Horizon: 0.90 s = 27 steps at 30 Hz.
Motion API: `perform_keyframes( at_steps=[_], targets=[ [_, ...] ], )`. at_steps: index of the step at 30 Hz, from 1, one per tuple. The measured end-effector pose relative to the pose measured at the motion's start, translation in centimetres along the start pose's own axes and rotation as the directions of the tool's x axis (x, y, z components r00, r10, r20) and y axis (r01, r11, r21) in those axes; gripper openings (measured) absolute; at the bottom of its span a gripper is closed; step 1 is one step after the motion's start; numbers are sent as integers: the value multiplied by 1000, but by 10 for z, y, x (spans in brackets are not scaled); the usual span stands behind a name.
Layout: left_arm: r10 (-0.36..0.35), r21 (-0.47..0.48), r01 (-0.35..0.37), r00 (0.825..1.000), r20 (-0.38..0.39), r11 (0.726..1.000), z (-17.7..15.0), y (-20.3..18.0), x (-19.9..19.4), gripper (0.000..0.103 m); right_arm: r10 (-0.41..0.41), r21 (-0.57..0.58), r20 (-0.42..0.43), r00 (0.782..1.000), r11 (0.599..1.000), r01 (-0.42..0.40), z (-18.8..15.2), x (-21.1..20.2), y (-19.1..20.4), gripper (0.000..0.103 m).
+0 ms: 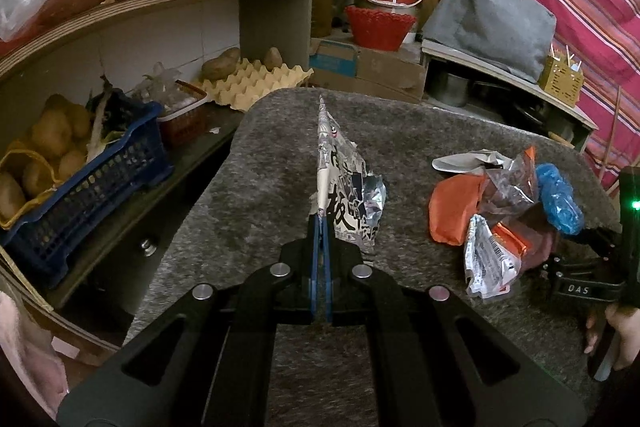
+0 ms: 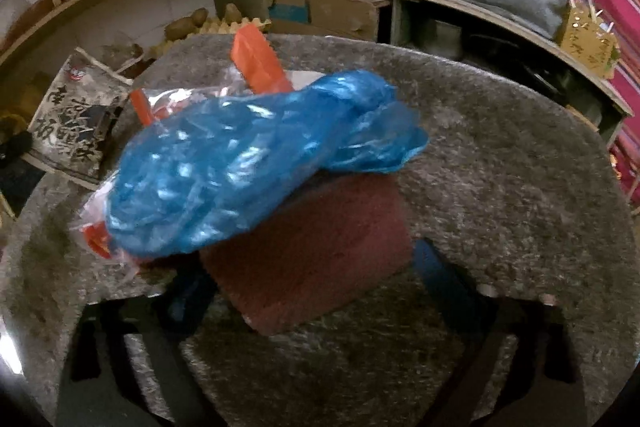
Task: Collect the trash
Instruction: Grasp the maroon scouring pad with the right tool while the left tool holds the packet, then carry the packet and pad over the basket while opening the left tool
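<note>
Left wrist view: left gripper pinches printed wrapper — right gripper gapes around maroon pad.

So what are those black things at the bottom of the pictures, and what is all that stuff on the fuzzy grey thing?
They are grabbers that a person holds, one in each hand, each with its own camera. In the left camera's picture, the left gripper is shut on a crinkly printed foil wrapper. In the other, the right gripper is open around a brownish-red scrubbing pad, with a crumpled blue plastic bag on top. The rubbish lies on a grey fuzzy mat.
</note>
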<state>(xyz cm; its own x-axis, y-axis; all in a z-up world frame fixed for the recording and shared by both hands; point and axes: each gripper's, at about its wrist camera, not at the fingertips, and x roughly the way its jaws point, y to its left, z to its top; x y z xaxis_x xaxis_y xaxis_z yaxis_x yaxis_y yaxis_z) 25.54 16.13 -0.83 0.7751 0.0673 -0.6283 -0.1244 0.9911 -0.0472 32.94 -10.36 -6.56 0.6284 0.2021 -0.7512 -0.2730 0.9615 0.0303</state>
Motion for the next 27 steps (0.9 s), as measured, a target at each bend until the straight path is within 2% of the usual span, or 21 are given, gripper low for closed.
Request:
perform_keyframes(
  at_steps=[4, 10, 18, 27],
  targets=[
    [4, 11, -4, 1000, 3, 1000, 0, -4, -1, 0, -3, -10, 12, 1000, 1000, 3, -4, -6, 1, 86],
    [-1, 21, 1, 999, 36, 1000, 3, -13, -17, 0, -58, 7, 37, 998, 998, 57, -12, -26, -8, 86],
    [-47, 42, 43, 993, 111, 998, 6, -35, -53, 0, -115, 86, 83, 990, 990, 108, -25, -67, -46, 86],
    [-86, 75, 76, 986, 143, 994, 4, -59, -78, 0, -174, 133, 137, 975, 979, 156, -39, -113, -77, 86]
  ],
)
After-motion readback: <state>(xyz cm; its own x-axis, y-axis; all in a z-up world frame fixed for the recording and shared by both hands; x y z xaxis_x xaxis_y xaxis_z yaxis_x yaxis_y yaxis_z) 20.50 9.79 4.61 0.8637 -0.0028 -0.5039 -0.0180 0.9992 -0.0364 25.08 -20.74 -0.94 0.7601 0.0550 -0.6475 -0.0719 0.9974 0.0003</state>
